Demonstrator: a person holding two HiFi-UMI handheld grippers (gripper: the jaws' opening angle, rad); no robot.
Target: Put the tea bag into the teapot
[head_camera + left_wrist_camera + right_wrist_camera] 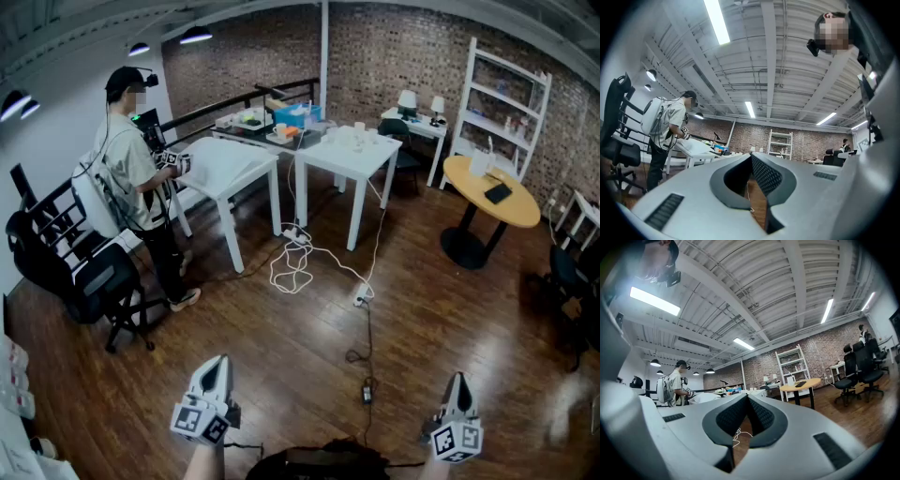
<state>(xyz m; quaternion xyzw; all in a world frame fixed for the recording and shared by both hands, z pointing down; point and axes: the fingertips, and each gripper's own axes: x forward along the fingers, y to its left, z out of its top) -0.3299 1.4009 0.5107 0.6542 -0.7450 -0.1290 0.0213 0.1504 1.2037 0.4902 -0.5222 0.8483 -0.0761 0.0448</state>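
on the far white tables (378, 157) stand small things, among them a blue box (298, 114), but they are too small to tell a tea bag or a teapot from the rest, so i cannot say where either is.

the left gripper (218, 364) sits low in the head view, over the wood floor (422, 319) and well apart from the tables. its jaws are closed tip to tip, and the left gripper view shows only floor through the gap below the tips. the right gripper (458, 381) is level with it at the other side. its jaws are also pressed together at the tips and have hold of nothing.

between the grippers and the tables a tangle of white cable (298, 262) lies on the floor, with a dark lead running from it toward the bottom edge. a person (139, 183) with a backpack stands at the left table, facing it. behind that person is a black chair (80, 267). to the right is a round wooden table (487, 187) with a dark flat thing on it, and a white shelf (506, 89) stands against the brick wall (394, 47).
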